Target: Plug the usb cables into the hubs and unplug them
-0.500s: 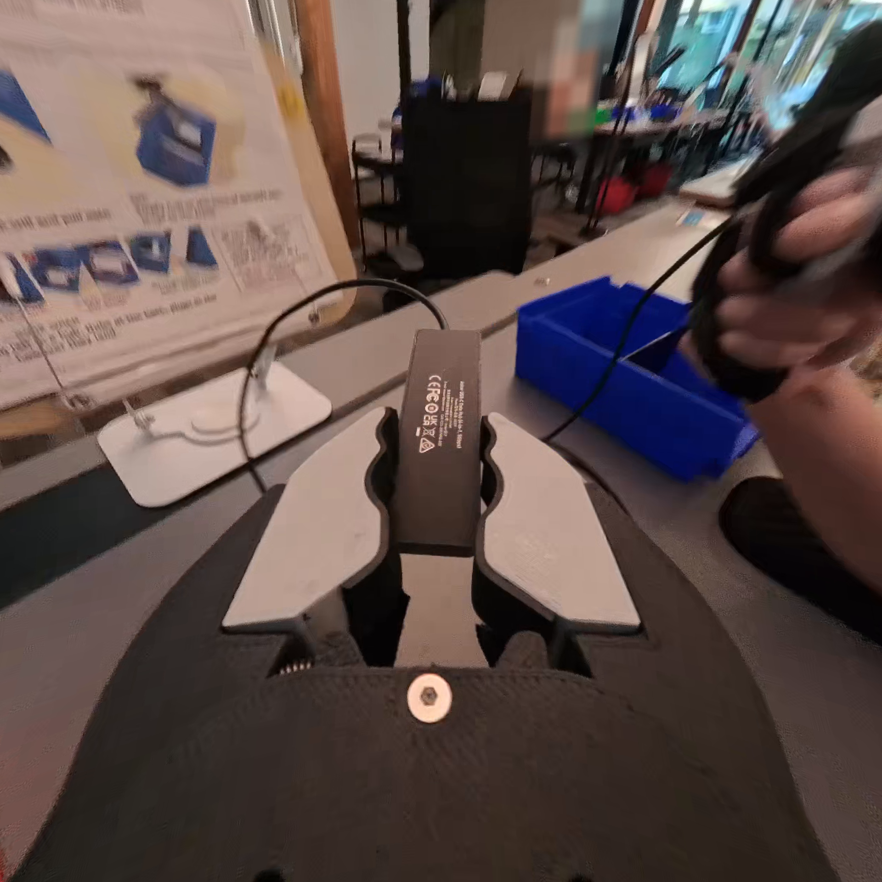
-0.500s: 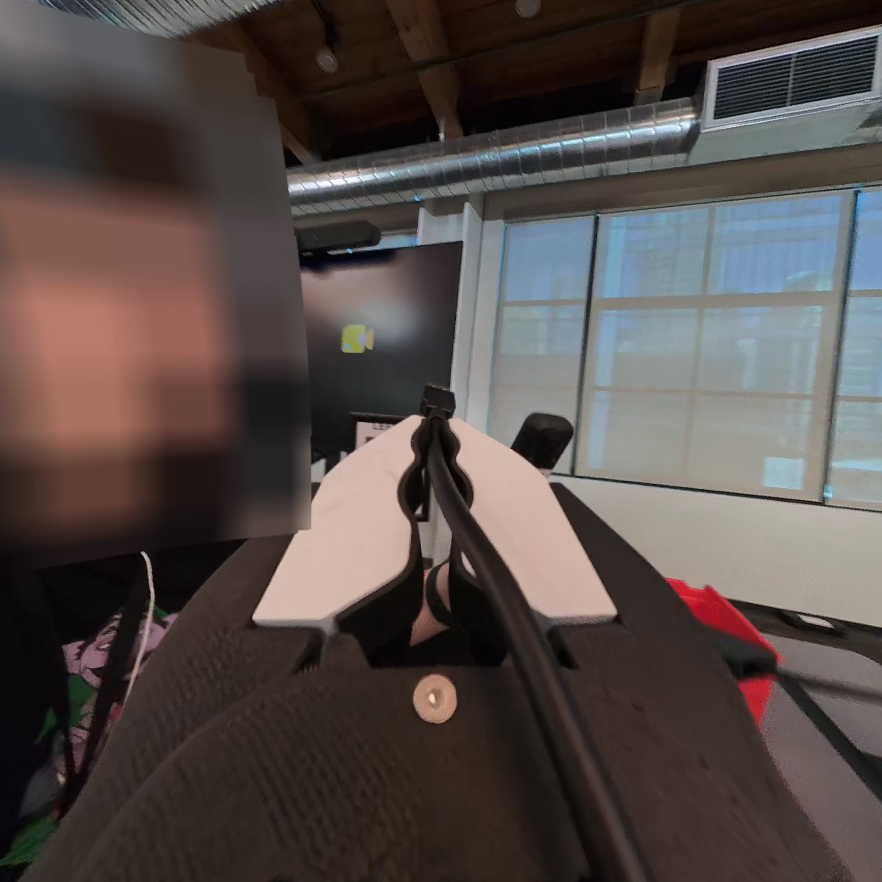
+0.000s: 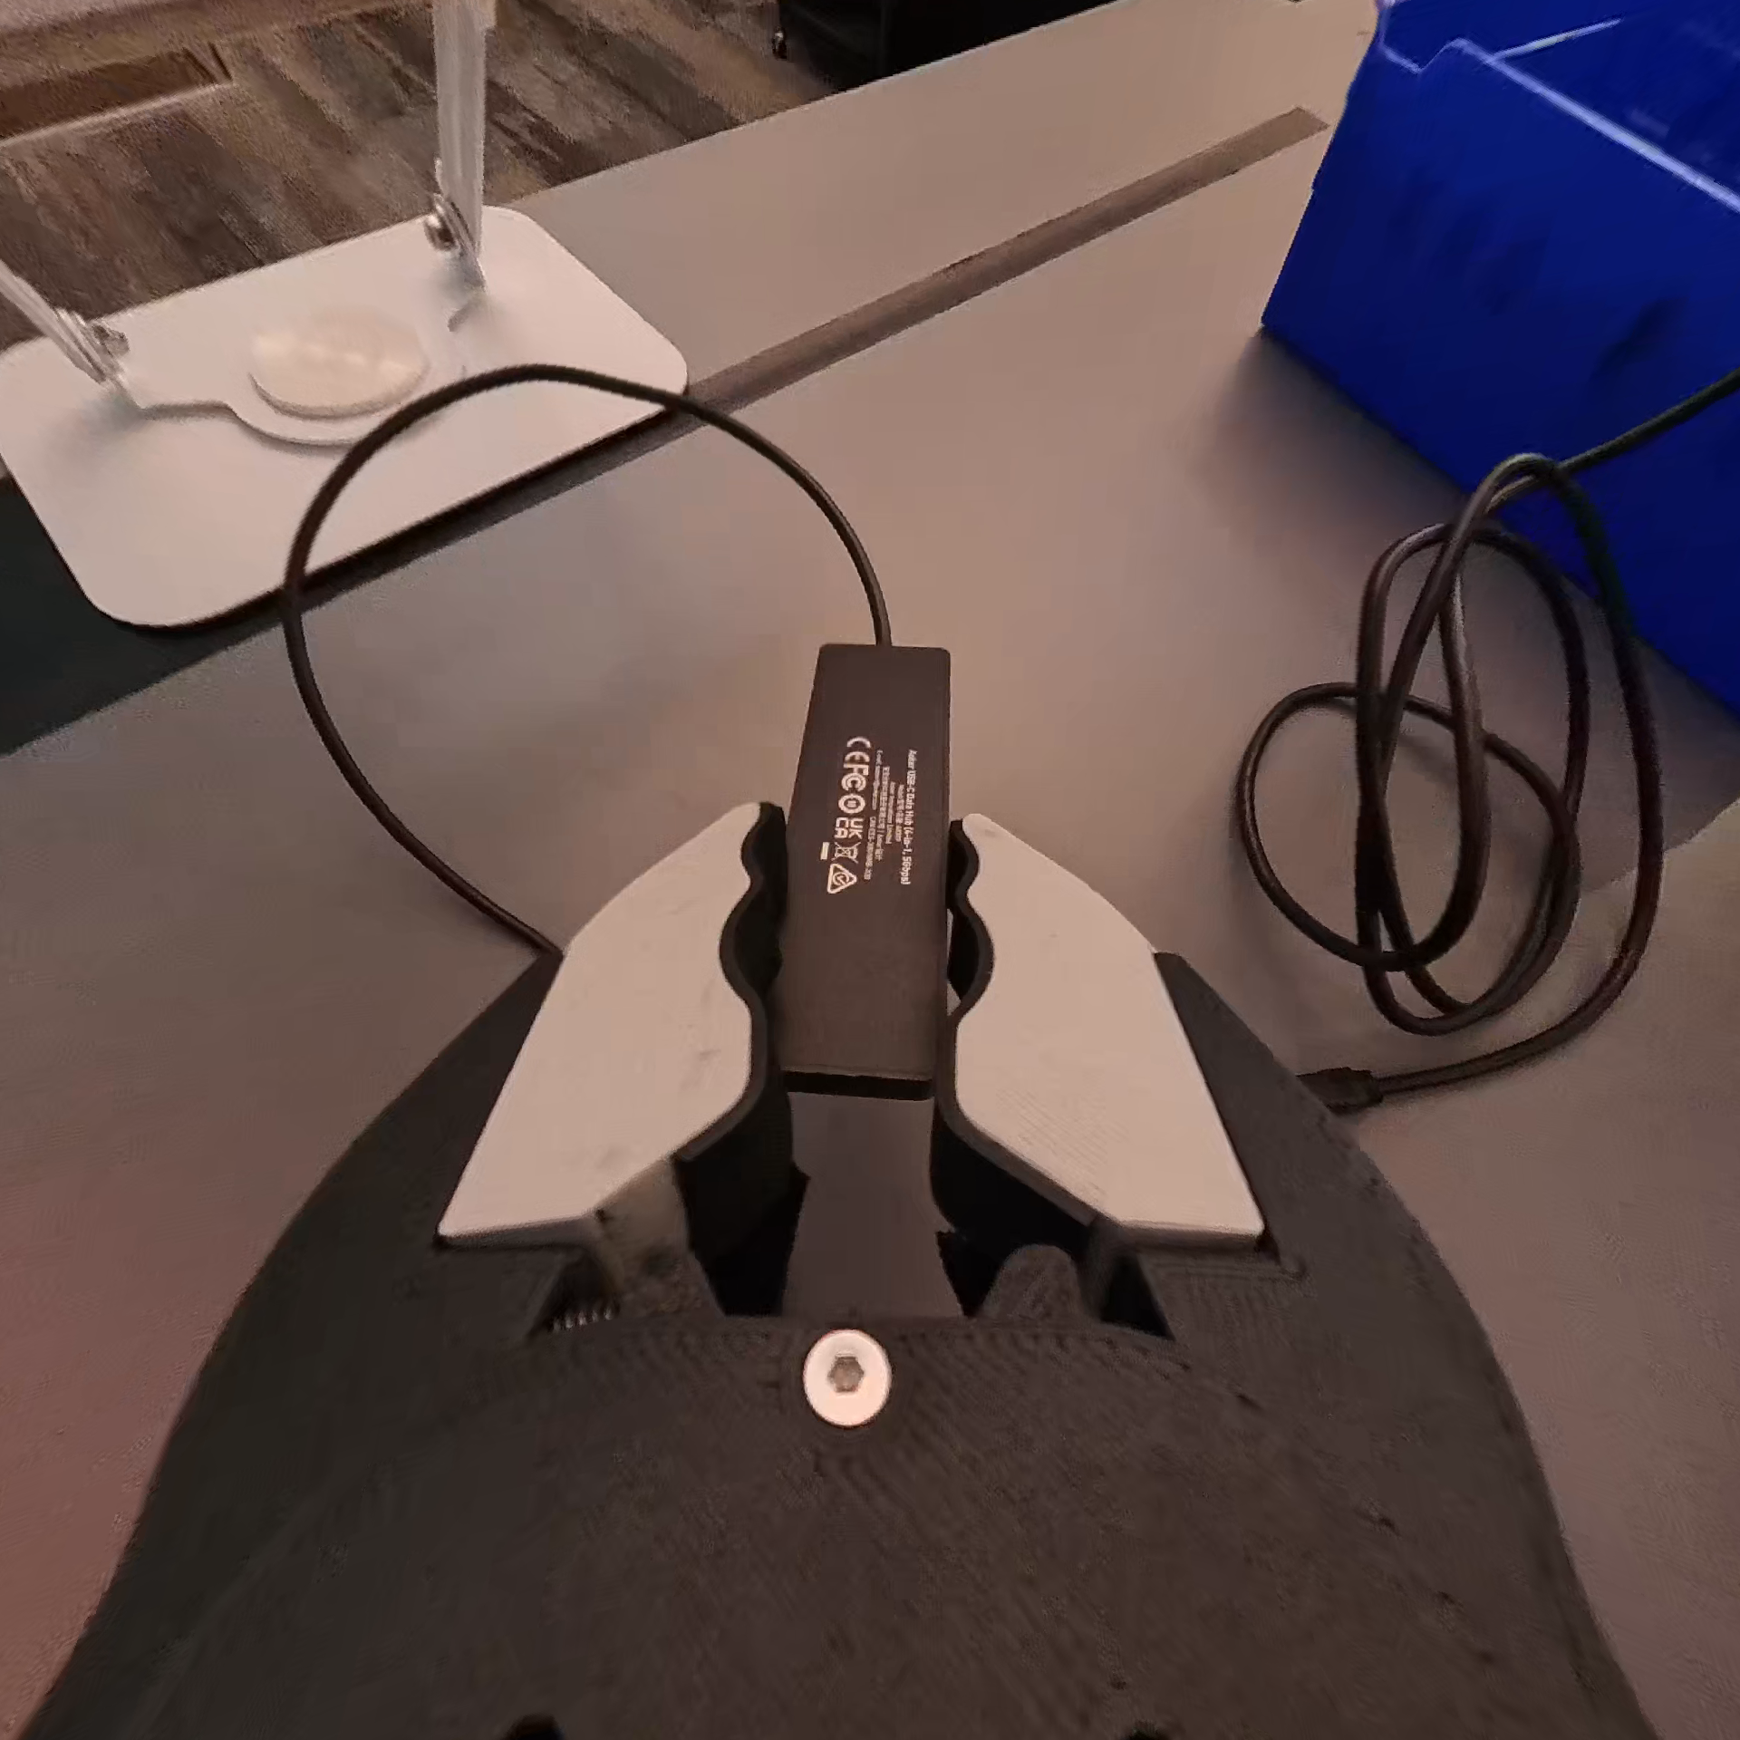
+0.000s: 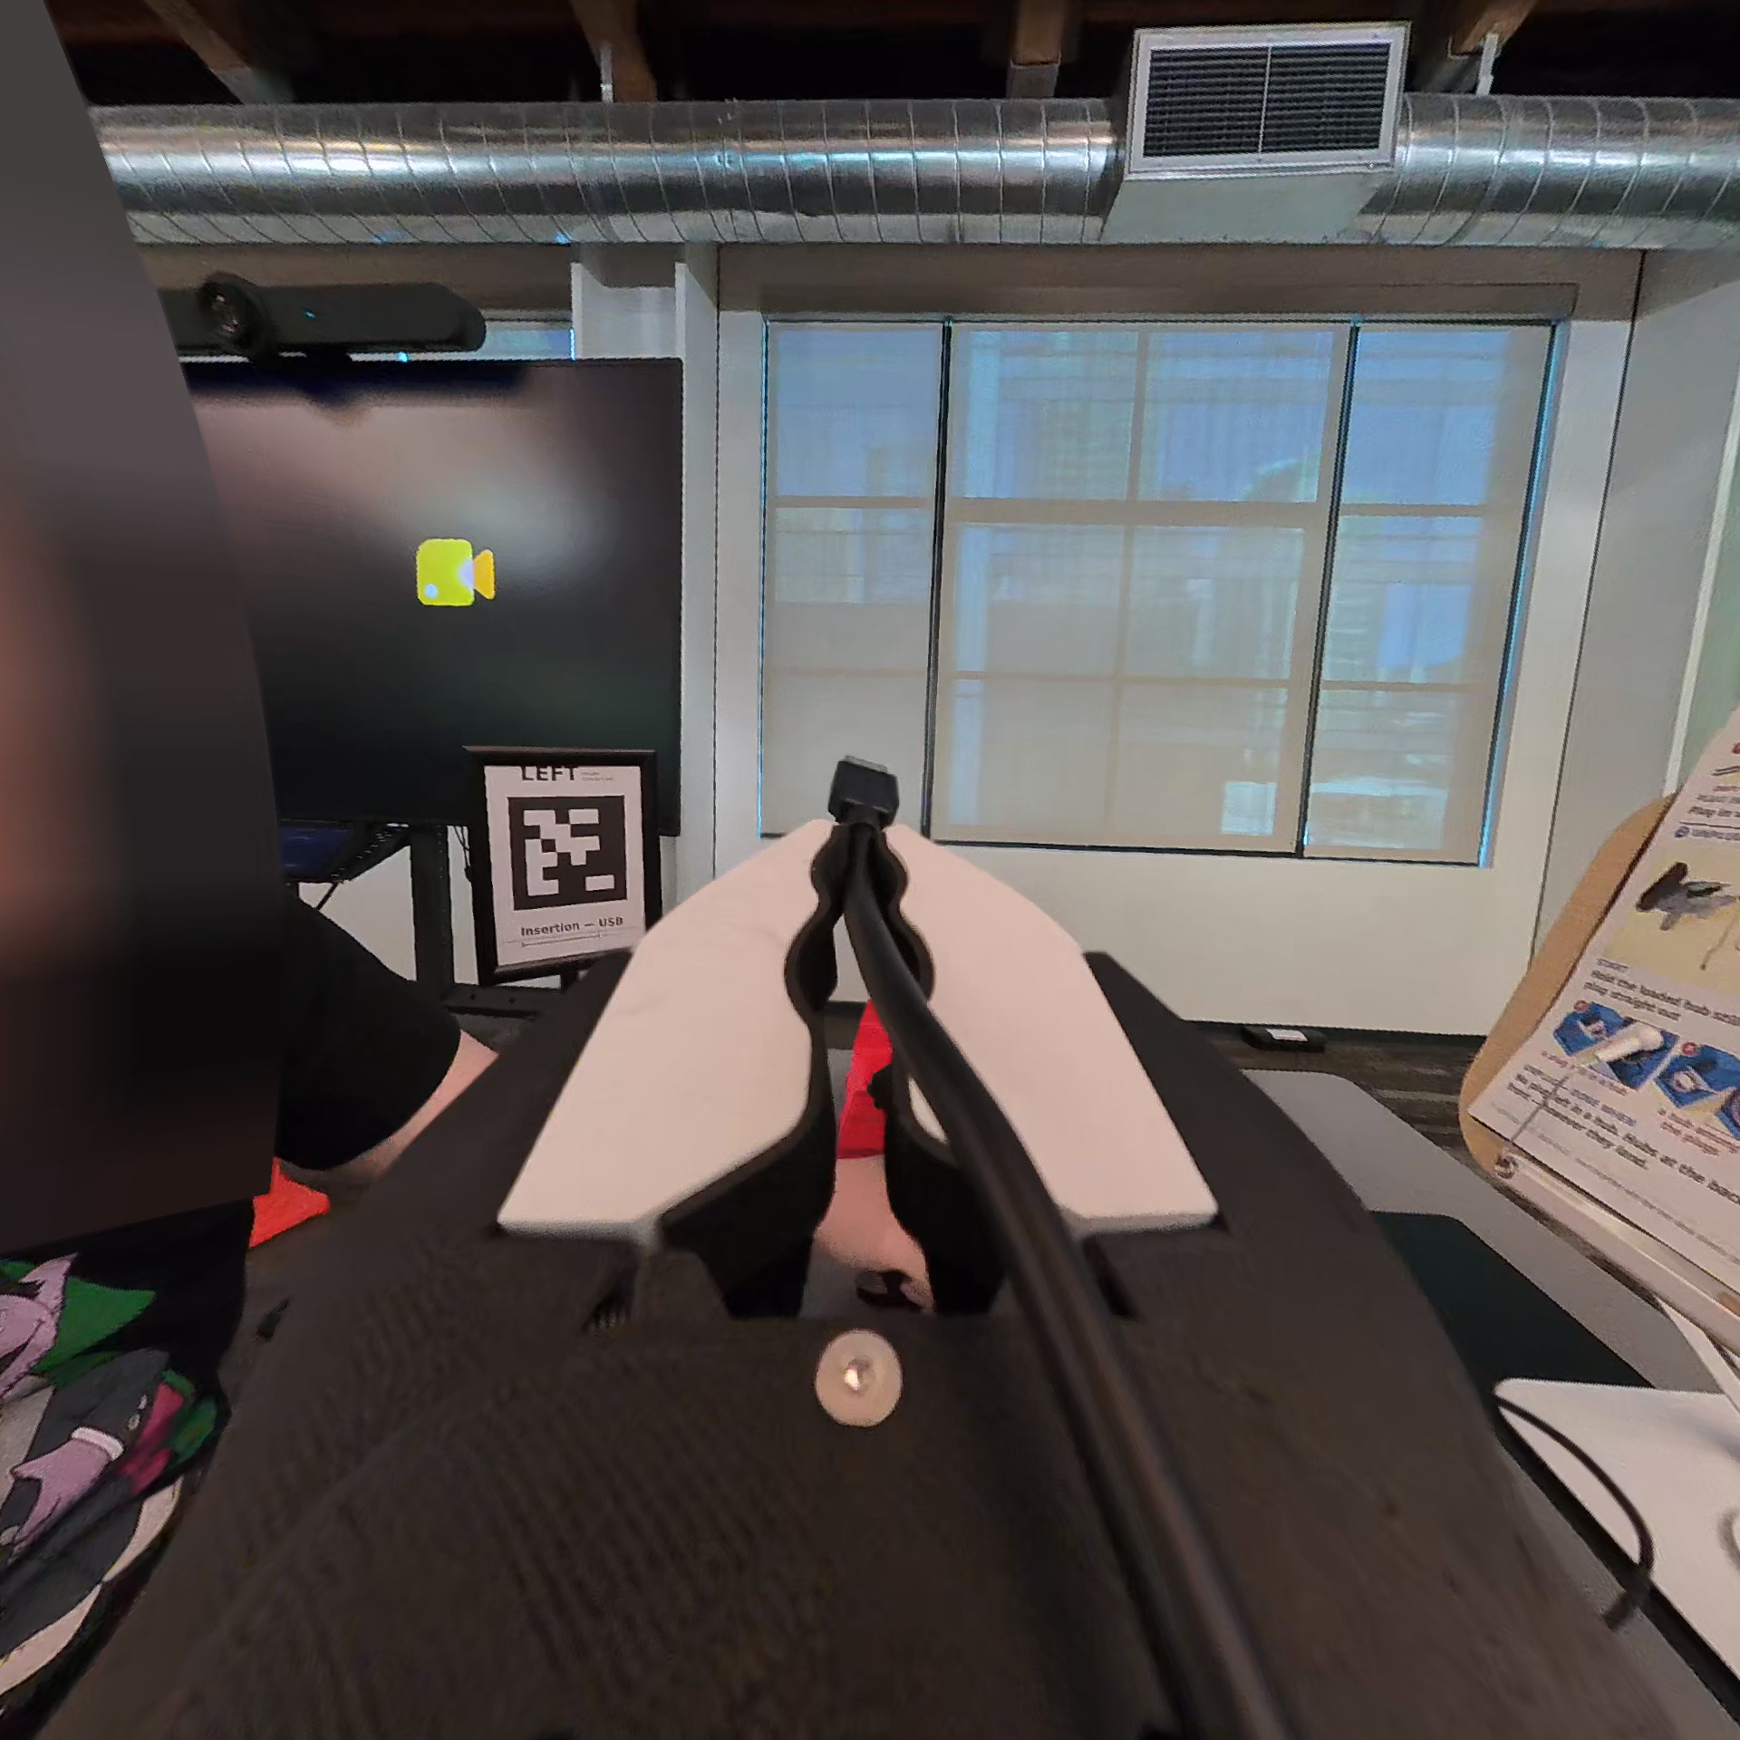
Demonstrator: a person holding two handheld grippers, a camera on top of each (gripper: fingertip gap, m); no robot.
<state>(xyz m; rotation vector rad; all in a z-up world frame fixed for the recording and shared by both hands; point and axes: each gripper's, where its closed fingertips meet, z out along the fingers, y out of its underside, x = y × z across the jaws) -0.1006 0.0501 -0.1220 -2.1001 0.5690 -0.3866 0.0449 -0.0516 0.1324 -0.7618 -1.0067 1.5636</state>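
My left gripper (image 3: 863,829) is shut on a flat black USB hub (image 3: 871,847) and holds it lengthwise, just above the grey table (image 3: 1083,490). The hub's thin black lead (image 3: 377,471) loops out from its far end and back to the left. A coiled black USB cable (image 3: 1469,753) lies on the table to the right, with one plug (image 3: 1348,1089) by my gripper's body. My right gripper (image 4: 860,829) is shut on a black USB cable (image 4: 951,1083), held high and pointing across the room. Its plug (image 4: 863,789) sticks out past the fingertips.
A blue bin (image 3: 1554,282) stands at the right. A white stand base (image 3: 282,395) sits at the left, also at the lower right of the right wrist view (image 4: 1648,1469). An instruction board (image 4: 1629,1017) leans at the right. A person's arm (image 4: 377,1055) is at the left. My right fingertips sit around 30 centimetres from my left ones. Between my left fingertips and the hub's thin black lead (image 3: 377,471) there is roughly 25 centimetres.
My left gripper has tilted down toward the table with the hub; the right gripper and hand have left its view. My right gripper has swung right with the cable.
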